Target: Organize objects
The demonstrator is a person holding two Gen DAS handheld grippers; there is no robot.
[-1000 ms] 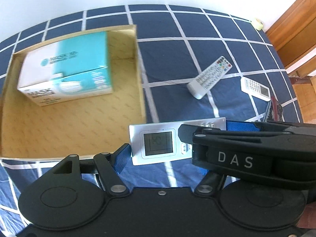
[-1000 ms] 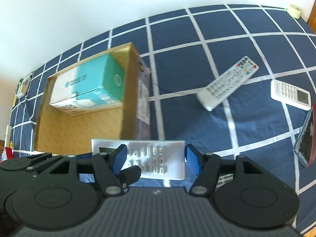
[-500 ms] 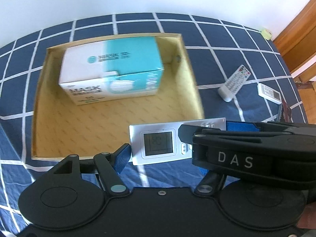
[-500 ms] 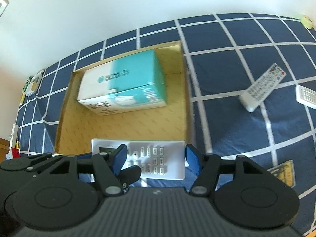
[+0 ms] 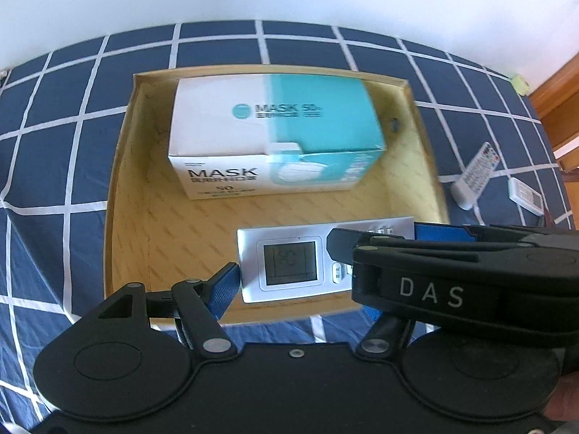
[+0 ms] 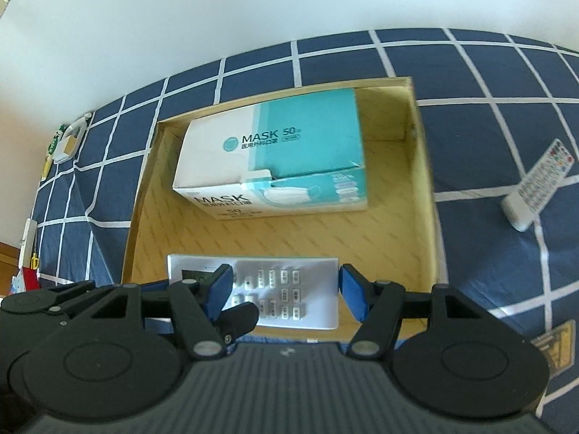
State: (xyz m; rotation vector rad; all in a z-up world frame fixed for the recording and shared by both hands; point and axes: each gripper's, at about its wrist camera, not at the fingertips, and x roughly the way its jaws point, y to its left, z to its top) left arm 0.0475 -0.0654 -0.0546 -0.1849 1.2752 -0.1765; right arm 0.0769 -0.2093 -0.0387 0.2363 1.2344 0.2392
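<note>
Tongs, left [image 5: 318, 275] and right [image 6: 282, 285], clamp remote [image 5: 289, 260] over box [image 5: 123, 166], masks [image 5: 275, 137] at 12 o'clock. Next, judged: lower, release.

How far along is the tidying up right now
Done: the mask box sits in the cardboard tray. In hand: both the left gripper and the right gripper clamp the silver remote over the tray's near edge. Left: two white remotes, one long, one small, lie on the checked cover.

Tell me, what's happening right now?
Both grippers, left and right, clamp one silver remote. Over cardboard box. Mask box behind, clear.
</note>
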